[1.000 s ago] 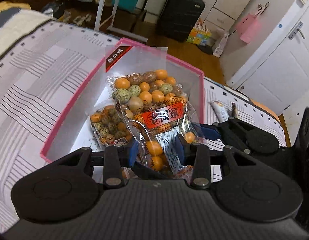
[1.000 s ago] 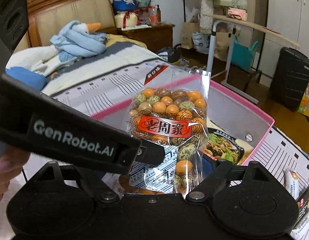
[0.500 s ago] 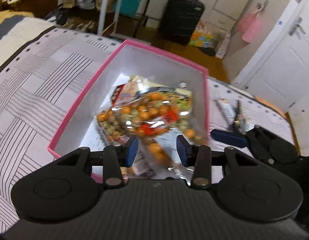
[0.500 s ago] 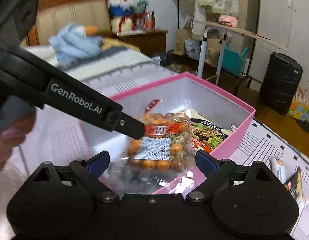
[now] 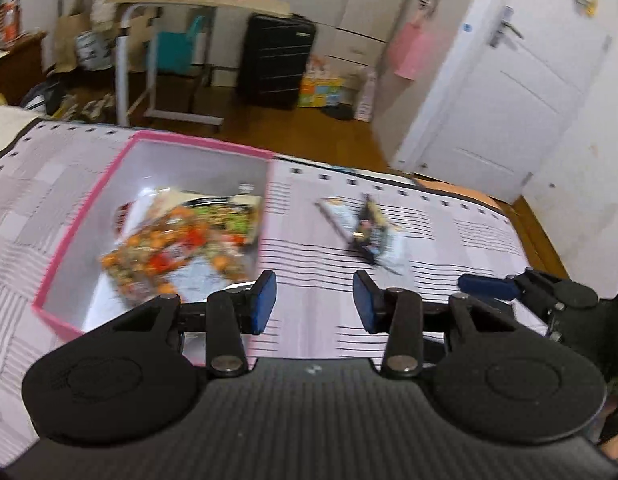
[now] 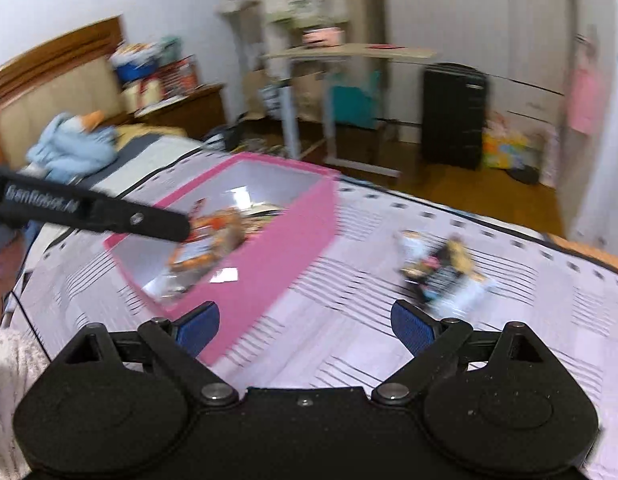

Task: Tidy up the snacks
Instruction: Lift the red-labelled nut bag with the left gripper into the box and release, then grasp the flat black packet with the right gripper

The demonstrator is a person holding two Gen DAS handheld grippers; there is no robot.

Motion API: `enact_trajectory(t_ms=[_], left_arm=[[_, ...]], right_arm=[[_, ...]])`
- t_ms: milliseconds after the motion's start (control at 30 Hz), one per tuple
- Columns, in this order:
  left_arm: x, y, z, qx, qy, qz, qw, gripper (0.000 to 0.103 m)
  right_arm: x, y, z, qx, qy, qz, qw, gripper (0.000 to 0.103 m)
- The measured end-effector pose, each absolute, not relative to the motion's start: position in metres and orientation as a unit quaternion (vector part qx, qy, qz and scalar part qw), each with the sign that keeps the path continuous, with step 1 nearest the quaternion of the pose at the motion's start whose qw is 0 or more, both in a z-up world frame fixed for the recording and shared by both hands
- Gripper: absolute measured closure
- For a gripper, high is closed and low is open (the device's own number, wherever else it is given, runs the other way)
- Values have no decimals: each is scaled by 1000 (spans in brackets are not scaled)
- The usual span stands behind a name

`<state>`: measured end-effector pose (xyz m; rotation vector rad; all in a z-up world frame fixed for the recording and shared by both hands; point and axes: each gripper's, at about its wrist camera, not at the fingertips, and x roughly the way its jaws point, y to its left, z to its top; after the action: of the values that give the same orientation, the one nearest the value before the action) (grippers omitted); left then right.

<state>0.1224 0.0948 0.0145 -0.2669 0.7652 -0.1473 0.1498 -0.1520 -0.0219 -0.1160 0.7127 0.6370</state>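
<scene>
The bed's striped sheet (image 5: 389, 248) fills most of both views, with a cluttered bedroom behind it: a black suitcase (image 5: 275, 62) at 12 o'clock on the wood floor, a white door (image 5: 509, 100) around 2 o'clock, and a folding table (image 5: 197, 0) at 11. The pink box (image 6: 269, 256) sits on the sheet at 10 o'clock of the left wrist view, and the bag of orange and green coated nuts (image 5: 169, 240) is lying inside it on top of another packet, so that drop looks done. The step in hand reads as swinging over for the next pick: a small pile of loose snack packets (image 6: 437, 268) lies on the sheet well apart from the box, at about 1 o'clock in the right view. The left gripper (image 5: 315, 302) is partly open with nothing between its pads, and the right gripper (image 6: 305, 328) is spread wide and empty too. Next move probably needs 1 gripper lowered onto that pile and closed on a single packet, which is blurry here.
</scene>
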Motion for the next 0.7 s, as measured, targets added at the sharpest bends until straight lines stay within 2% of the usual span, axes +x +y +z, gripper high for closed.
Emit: enact_trajectory(t_ms=[233,500,700], left_arm=[[141,44,20,-104,371,-113,916,60],[173,-1,-4,-64,357,-126,923,60],[206,-35,-33,-61,380,-151,910,60]], right_arm=[[158,-239,-15,-64,336,259,903,10],[183,-311,-48,-64,352,238,903,25],[189,-322,-75,-134,345,274,888,26]])
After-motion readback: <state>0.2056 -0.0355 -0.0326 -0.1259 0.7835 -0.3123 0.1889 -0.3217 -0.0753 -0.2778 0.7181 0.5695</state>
